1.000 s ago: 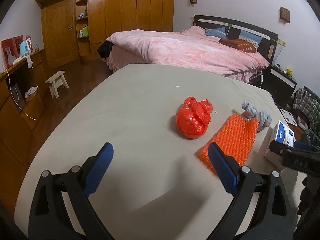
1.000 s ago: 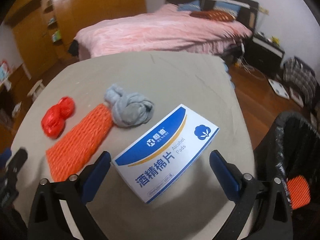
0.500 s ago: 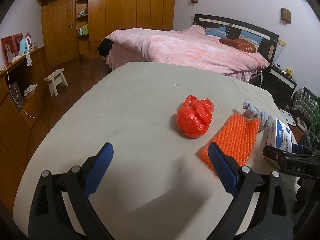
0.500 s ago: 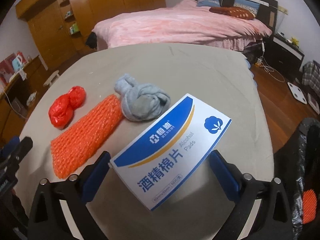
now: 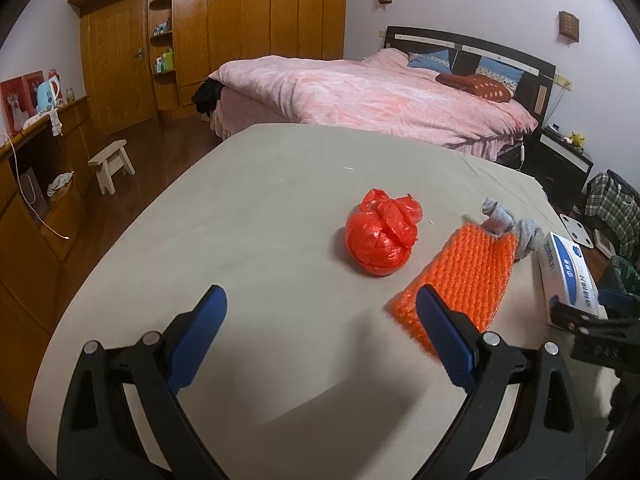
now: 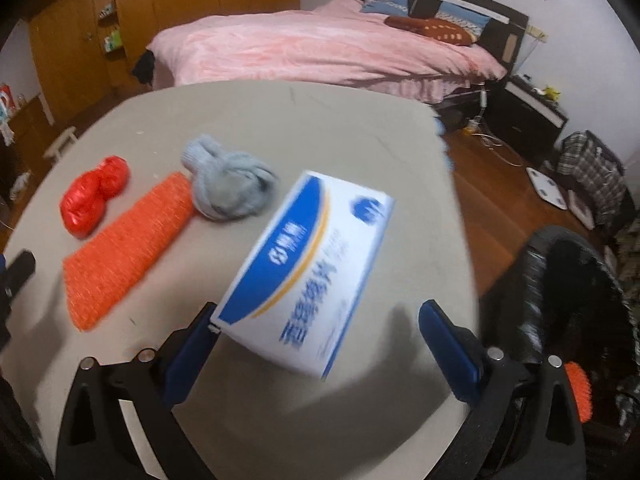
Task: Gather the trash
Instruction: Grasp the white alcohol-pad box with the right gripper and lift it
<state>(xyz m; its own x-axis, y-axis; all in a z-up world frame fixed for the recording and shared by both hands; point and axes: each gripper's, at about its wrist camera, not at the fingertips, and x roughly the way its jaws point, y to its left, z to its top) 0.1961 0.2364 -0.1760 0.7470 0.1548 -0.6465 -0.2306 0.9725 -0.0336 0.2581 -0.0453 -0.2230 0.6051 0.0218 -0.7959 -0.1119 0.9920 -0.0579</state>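
Bedroom with a pink bed [image 5: 372, 96] and wooden wardrobes behind; nearer, a grey-covered bench [image 5: 240, 216] carrying the trash. Landmark: the white-and-blue box of alcohol pads [image 6: 308, 268]. Just left of the box, a knotted grey sock [image 6: 228, 188]; left of that and touching it, a flat orange foam net [image 6: 128, 240]; further left, a tied red plastic bag [image 6: 94, 200]. Right of the box, off the bench edge, a black-lined bin [image 6: 560, 292] with something orange already inside.

Step in hand, as a judgement: picking up the box for the bin. Right gripper [image 6: 316, 332] spread wide, box between the fingers, the left finger touching or nearly touching a box corner, the right finger well apart from it; nothing grasped yet. Box blurred, so tilt hard to read. Next move calls for centring on the box, closing across its narrow width, then carrying right to the bin.

Left gripper [image 5: 320, 320] released, wide open, empty, hovering over bare cloth near the foam net.
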